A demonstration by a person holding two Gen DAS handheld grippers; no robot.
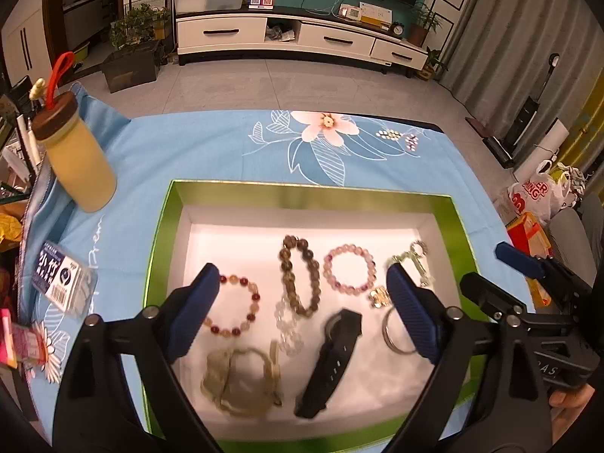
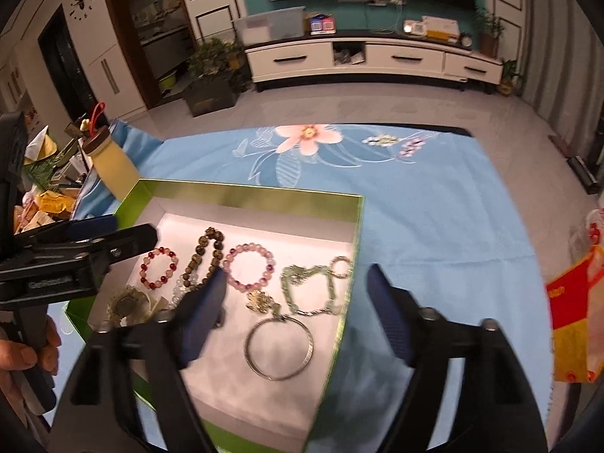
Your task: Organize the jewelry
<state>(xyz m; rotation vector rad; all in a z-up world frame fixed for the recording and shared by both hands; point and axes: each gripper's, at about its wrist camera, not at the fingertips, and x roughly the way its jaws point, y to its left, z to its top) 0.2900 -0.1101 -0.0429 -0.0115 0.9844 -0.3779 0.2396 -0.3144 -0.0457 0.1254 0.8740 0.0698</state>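
Note:
A green box (image 1: 302,194) with a white floor lies on the blue cloth and holds several pieces of jewelry. Among them are a red bead bracelet (image 1: 236,305), a brown bead bracelet (image 1: 298,273), a pink bead bracelet (image 1: 349,268), a black watch band (image 1: 332,362) and a silver bangle (image 2: 279,347). My left gripper (image 1: 305,311) hovers open over the box, nothing between its blue pads. My right gripper (image 2: 298,315) hangs open above the box's right edge, also empty. A pale green chain with a ring (image 2: 313,288) rests at the box's right wall.
A cream jar with a brown lid and red loop (image 1: 77,158) stands left of the box. A small labelled plastic case (image 1: 62,279) lies on the cloth's left edge. Bags (image 1: 536,196) sit on the floor to the right. A hand (image 2: 22,358) grips the left tool.

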